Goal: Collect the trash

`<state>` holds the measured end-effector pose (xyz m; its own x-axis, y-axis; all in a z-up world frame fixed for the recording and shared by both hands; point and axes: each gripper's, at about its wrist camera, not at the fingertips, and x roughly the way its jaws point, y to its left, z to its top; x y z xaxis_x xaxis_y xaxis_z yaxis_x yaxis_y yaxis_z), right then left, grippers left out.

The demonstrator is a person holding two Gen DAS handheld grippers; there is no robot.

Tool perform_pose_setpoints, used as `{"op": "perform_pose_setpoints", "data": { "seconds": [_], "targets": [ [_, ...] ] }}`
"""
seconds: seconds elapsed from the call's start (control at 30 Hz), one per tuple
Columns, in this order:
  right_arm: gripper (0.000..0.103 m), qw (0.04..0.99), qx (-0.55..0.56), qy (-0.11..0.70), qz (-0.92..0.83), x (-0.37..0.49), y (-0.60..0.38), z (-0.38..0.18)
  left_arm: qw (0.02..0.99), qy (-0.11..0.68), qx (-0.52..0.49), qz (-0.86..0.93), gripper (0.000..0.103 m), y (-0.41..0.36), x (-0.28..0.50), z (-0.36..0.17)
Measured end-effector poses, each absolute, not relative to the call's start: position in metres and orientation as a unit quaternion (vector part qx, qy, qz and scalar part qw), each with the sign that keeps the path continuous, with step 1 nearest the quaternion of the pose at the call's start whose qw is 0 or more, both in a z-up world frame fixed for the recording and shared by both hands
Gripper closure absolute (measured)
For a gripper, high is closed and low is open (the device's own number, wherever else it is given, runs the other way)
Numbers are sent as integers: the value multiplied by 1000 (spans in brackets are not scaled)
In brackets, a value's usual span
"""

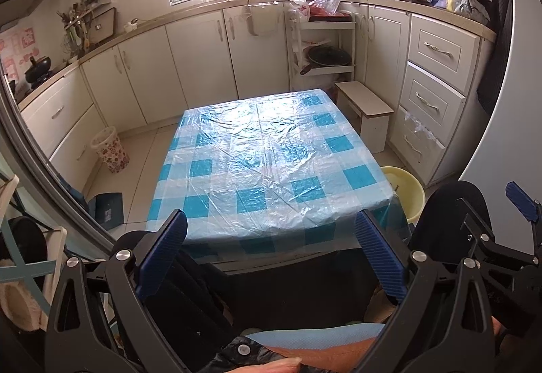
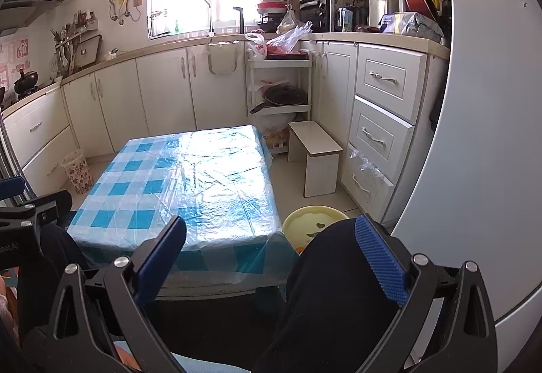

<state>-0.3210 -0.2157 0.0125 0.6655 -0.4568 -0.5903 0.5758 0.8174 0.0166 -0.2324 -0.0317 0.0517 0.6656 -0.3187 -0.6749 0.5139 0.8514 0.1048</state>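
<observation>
A low table (image 1: 271,163) (image 2: 189,183) stands in front of me, with a blue checked cloth under a wrinkled clear plastic sheet. No loose item shows on its top. My left gripper (image 1: 271,254) hangs open at the table's near edge with nothing between its blue pads (image 1: 162,254). My right gripper (image 2: 271,257) is open too, held over a dark trouser knee (image 2: 338,278) at the table's near right corner. A floral wastebasket (image 1: 110,149) (image 2: 78,171) stands on the floor left of the table. Each gripper shows at the edge of the other's view.
A yellow basin (image 1: 404,190) (image 2: 315,224) sits on the floor by the table's right corner. A white stool (image 1: 367,105) (image 2: 316,152) and drawer cabinets (image 1: 437,95) stand to the right. A blue dustpan (image 1: 108,207) lies on the left. Cluttered counters line the back.
</observation>
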Motion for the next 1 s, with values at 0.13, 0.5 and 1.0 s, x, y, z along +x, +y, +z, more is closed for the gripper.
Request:
{"op": "perform_pose_setpoints", "data": {
  "seconds": [0.13, 0.5, 1.0],
  "targets": [
    [7, 907, 101, 294, -283, -322, -215, 12, 901, 339, 140, -230, 8, -30, -232, 52],
    [7, 907, 101, 297, -280, -322, -215, 10, 901, 339, 144, -228, 8, -31, -234, 52],
    [7, 908, 101, 299, -275, -324, -214, 7, 900, 343, 143, -227, 8, -31, -235, 50]
  ]
}}
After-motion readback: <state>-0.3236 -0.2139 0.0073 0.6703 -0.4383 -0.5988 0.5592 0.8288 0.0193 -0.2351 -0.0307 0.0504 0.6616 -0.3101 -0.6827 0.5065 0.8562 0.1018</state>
